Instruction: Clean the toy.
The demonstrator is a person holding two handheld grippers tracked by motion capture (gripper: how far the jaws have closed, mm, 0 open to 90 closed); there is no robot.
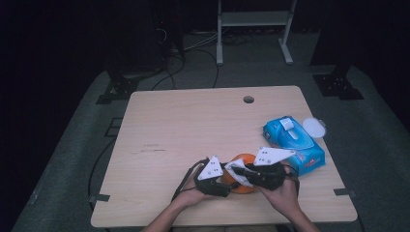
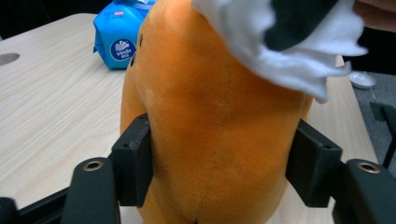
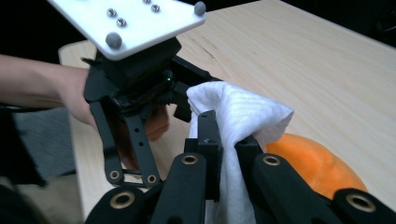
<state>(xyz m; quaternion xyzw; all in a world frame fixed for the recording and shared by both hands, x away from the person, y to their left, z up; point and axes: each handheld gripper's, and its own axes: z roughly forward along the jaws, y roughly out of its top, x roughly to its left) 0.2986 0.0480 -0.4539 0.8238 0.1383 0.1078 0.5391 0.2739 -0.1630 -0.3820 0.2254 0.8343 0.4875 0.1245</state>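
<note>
An orange plush toy point(image 1: 245, 159) rests near the table's front edge. My left gripper point(image 1: 225, 181) is shut on it: in the left gripper view both black pads press into the toy's point(image 2: 219, 130) sides. My right gripper point(image 1: 241, 170) is shut on a white tissue point(image 1: 236, 167), which lies against the top of the toy. In the right gripper view the tissue point(image 3: 238, 107) is pinched between the jaws of my right gripper point(image 3: 229, 135), with the toy point(image 3: 313, 161) below it at the right. The left gripper's white plate point(image 3: 135, 18) is close ahead.
A blue pack of wipes point(image 1: 292, 139) lies just right of my hands, with a small white lid point(image 1: 314, 127) beyond it near the table's point(image 1: 183, 121) right edge. A round cable hole point(image 1: 248, 99) is at the far edge. A metal stand point(image 1: 254, 21) is on the floor behind.
</note>
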